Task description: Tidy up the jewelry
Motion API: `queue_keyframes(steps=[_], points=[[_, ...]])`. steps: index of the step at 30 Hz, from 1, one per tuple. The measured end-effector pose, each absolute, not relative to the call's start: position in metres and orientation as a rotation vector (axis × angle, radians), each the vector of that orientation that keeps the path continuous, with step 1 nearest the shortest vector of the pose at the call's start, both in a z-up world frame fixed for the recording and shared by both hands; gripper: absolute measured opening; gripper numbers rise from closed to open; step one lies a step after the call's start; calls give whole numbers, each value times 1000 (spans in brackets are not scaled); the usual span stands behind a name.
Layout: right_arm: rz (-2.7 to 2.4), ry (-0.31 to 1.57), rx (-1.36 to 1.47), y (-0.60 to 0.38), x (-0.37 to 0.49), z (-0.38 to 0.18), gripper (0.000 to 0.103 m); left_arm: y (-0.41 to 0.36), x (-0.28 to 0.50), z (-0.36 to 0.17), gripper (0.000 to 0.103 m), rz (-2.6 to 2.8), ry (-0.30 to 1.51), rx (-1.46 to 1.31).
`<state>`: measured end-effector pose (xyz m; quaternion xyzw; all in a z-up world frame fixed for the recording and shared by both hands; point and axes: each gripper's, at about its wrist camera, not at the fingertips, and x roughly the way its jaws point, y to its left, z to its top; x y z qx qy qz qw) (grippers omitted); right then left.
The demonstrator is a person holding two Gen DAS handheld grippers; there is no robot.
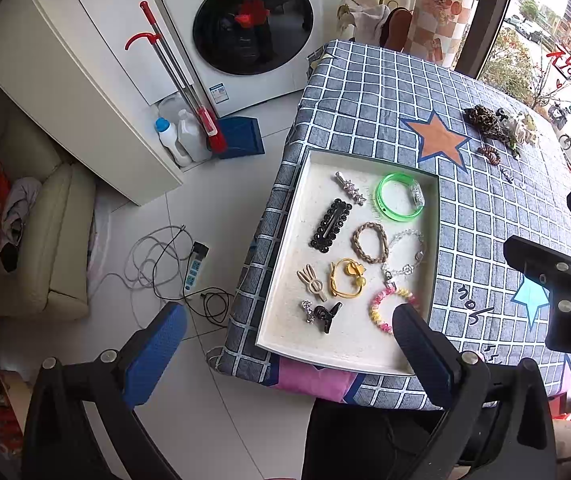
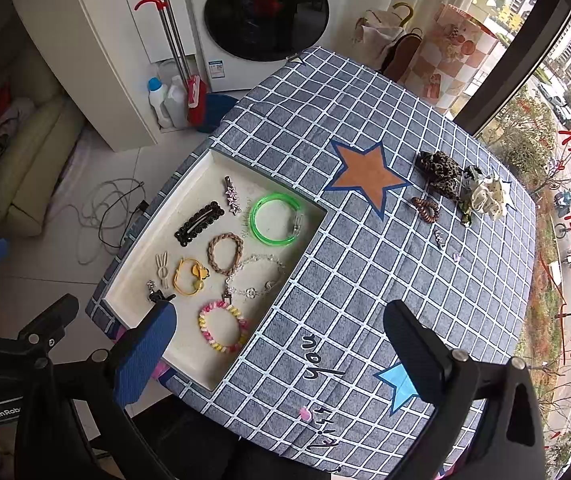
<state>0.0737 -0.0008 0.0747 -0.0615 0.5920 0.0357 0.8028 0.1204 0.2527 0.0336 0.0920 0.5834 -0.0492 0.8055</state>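
Note:
A white tray sits at the table's near left corner. It holds a green bangle, black clip, braided brown band, crystal bracelet, yellow tie, pink-yellow coil band and small clips. On the cloth lie a leopard scrunchie, a white scrunchie, a brown coil tie and small earrings. My left gripper is open above the tray's near edge. My right gripper is open and empty above the tray's right rim.
The table wears a blue checked cloth with star patches. A washing machine, mop, bottles and cables stand on the floor to the left. A window is at right. A small pink piece lies near the front edge.

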Motion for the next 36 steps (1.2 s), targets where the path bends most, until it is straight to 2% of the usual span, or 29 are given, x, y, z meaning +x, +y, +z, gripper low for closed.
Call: queue_keyframes(steps=[36], points=[[81, 1272, -136, -1, 74, 74, 103, 255, 121, 30, 103, -100, 1252, 205]])
